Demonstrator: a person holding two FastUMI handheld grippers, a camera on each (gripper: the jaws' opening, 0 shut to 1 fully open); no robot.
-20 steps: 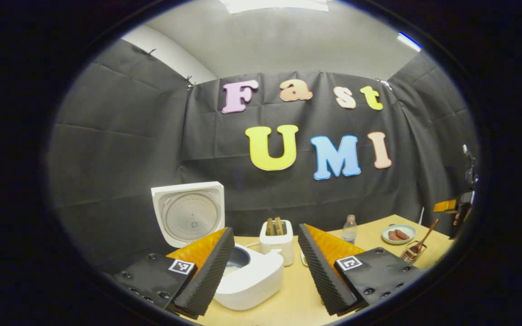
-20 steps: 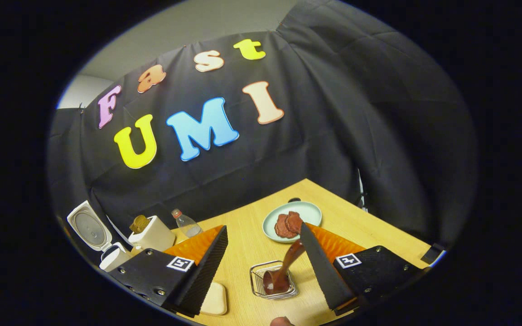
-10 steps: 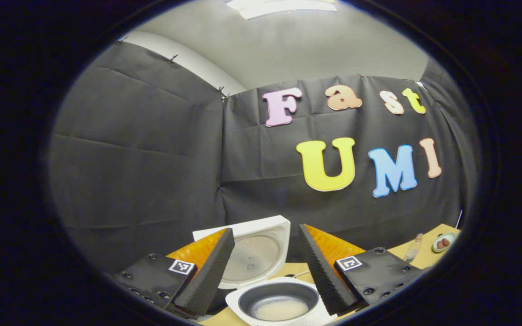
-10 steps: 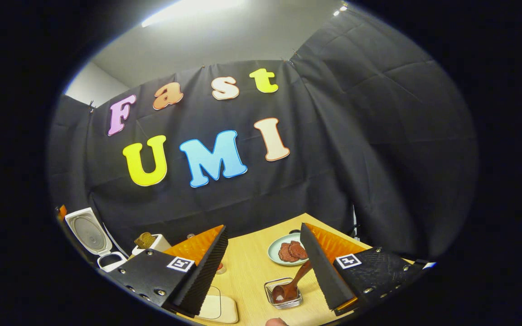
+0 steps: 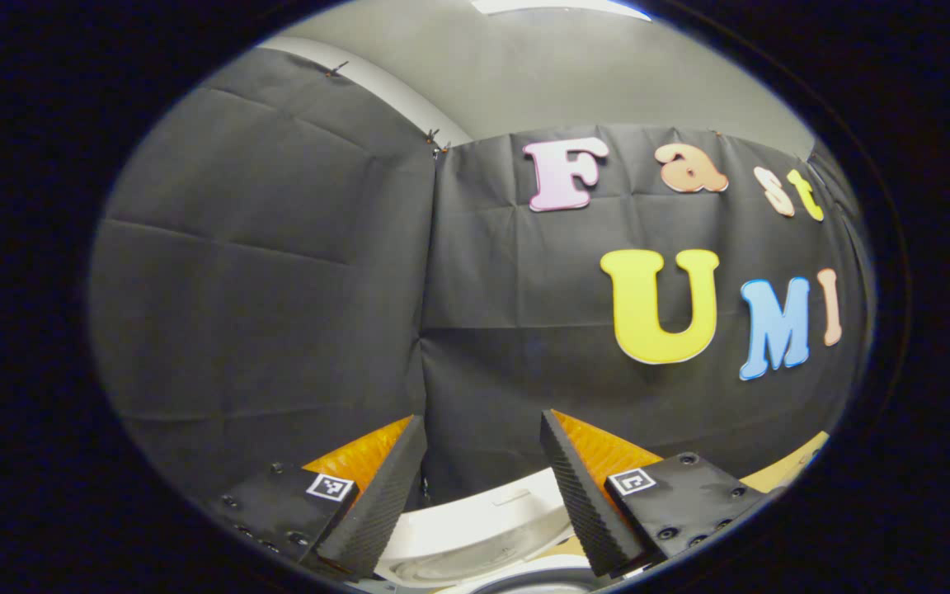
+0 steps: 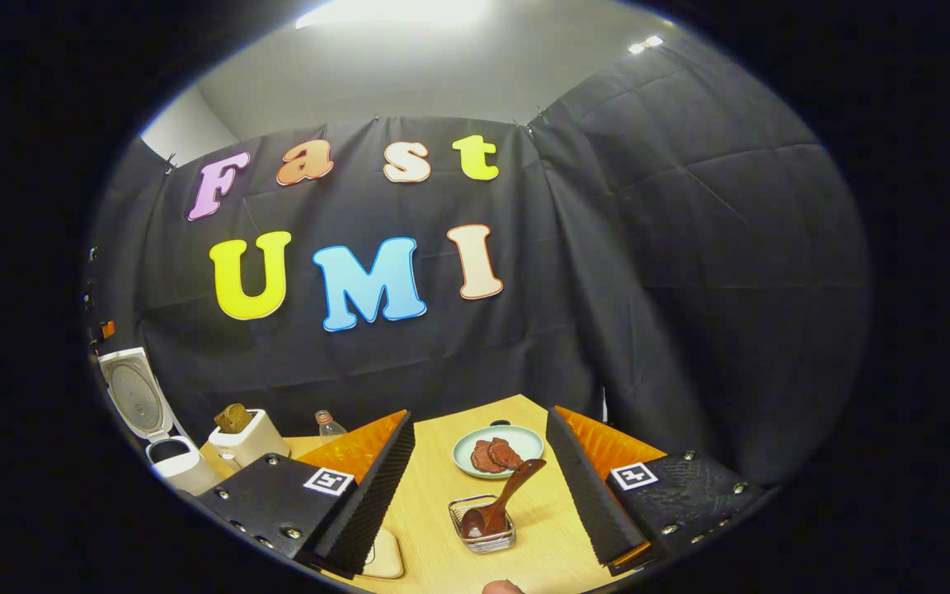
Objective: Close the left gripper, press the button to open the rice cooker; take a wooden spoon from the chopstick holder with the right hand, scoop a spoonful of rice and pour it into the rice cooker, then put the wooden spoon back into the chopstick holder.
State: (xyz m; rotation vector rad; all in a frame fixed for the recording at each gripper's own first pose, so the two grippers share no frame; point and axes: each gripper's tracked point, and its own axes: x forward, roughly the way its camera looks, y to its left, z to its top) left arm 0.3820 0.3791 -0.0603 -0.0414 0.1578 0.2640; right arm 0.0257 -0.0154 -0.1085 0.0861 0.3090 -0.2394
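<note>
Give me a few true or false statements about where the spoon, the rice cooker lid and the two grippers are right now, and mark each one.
1. The wooden spoon sits in the chopstick holder. True.
2. The right gripper has its jaws clamped on the spoon's handle. False: the jaws stand apart, and the spoon lies between them untouched.
3. The rice cooker has its lid standing open. True.
4. The plate beyond the holder is bare. False: it carries brownish round pieces.
5. The left gripper is shut. False: its jaws are apart, with the cooker's white lid behind them.
</note>
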